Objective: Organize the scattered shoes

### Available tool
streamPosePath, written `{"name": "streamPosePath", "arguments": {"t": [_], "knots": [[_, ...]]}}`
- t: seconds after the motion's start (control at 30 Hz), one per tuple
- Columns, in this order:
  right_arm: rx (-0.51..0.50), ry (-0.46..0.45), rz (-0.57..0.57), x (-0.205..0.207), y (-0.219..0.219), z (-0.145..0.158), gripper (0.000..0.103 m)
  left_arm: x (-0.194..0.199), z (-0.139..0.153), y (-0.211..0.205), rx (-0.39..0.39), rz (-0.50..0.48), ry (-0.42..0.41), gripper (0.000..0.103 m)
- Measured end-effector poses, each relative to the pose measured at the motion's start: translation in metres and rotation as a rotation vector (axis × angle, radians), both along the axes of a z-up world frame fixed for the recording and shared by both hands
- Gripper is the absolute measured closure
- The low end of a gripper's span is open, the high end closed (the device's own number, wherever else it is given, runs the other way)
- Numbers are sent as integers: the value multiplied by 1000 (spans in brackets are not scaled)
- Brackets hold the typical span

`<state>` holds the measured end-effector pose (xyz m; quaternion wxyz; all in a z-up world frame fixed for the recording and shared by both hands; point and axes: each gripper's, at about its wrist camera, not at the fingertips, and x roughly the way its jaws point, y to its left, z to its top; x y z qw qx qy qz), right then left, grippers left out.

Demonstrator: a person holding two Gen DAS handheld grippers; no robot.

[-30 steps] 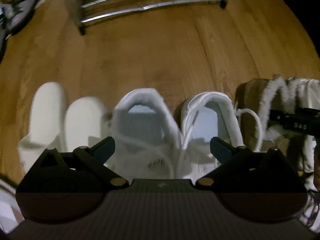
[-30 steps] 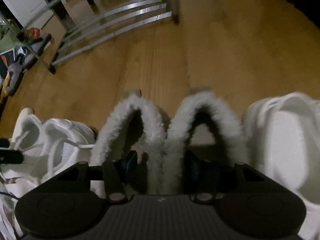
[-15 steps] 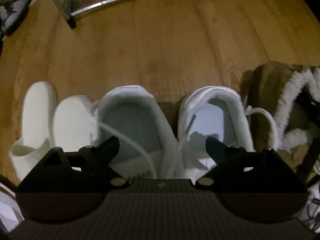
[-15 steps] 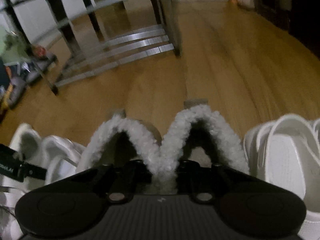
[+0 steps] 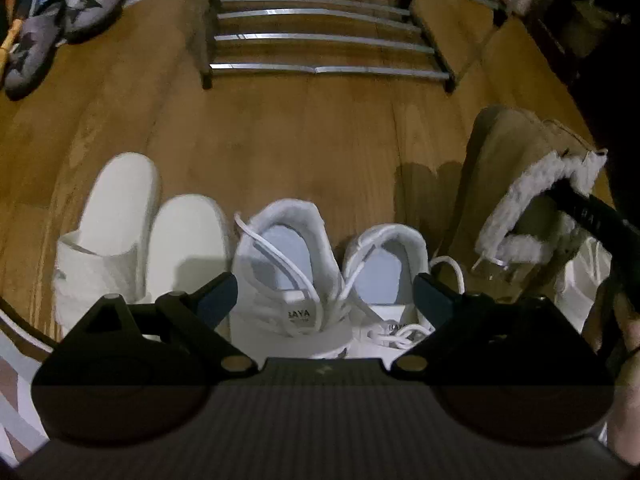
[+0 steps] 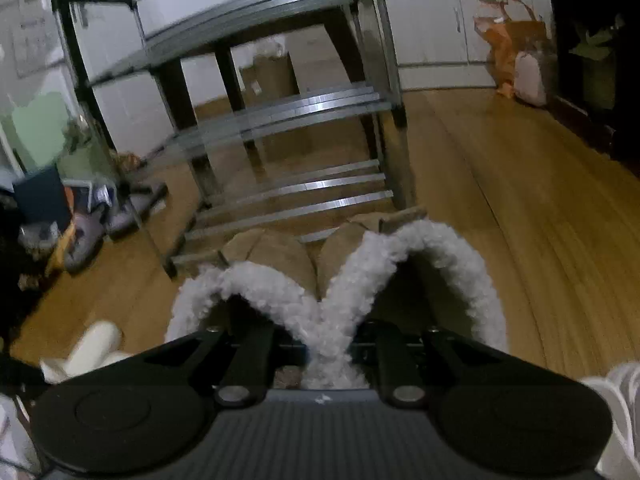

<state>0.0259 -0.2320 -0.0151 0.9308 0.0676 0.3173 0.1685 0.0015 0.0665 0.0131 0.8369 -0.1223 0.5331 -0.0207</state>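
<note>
Through my left wrist camera, the left gripper [image 5: 326, 294] hangs over the white sneakers [image 5: 332, 268], its jaws spread wide with nothing between them; the pair sits on the wooden floor [image 5: 280, 132], heels toward me, with the white slippers [image 5: 132, 236] just beside it on the left. Those sneakers look light and fairly stiff at the padded heel collar, so I judge the inner collars, pinched together, to be the place to take them; the loose laces would slip and are no handle. At the right edge I see the tan fleece-lined boots [image 5: 516, 184] tilted, and they look clear of the floor, with the right gripper's dark finger in the fleece. Through my right wrist camera, the right gripper [image 6: 326, 344] is clamped tight on the two inner fleece cuffs of those boots [image 6: 280, 256], squeezed together between the pads. The fleece is soft and compresses a lot, so I expect the boots to sag and swing from that hold, though they seem light enough for it. The metal shoe rack [image 6: 280, 120] stands ahead, its shelves bare as far as I see, and grey shoes [image 6: 100, 224] lie near its left foot.
</note>
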Motion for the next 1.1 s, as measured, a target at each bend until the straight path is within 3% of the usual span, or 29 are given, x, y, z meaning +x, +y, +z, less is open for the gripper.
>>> {"name": "streamPosePath", "arguments": {"t": [0.13,0.27,0.53,0.57,0.6,0.63,0.73,0.8,0.9,1.0,1.1], "knots": [[0,-51,28,8,8,39,91,-2,11,8,-7,19,-26,6],[13,-103,86,37,27,103,91,-7,25,18,-34,38,-68,5],[30,-240,180,79,74,297,91,-10,41,24,-110,38,-91,4],[30,-266,191,89,84,341,91,-5,44,25,-137,35,-88,4],[13,-291,194,94,91,364,91,0,50,25,-162,34,-98,4],[9,-296,188,99,94,376,91,1,54,24,-170,34,-107,4],[-11,-282,127,146,116,458,91,12,67,17,-187,13,-153,1],[-36,-266,78,175,124,480,91,23,73,8,-213,-11,-170,1],[-75,-221,-26,253,138,505,90,32,73,0,-236,-37,-167,1],[-83,-136,-78,314,145,493,85,37,68,-2,-251,-29,-153,1],[-73,-162,-105,340,147,479,74,38,60,2,-255,-12,-129,1]]}}
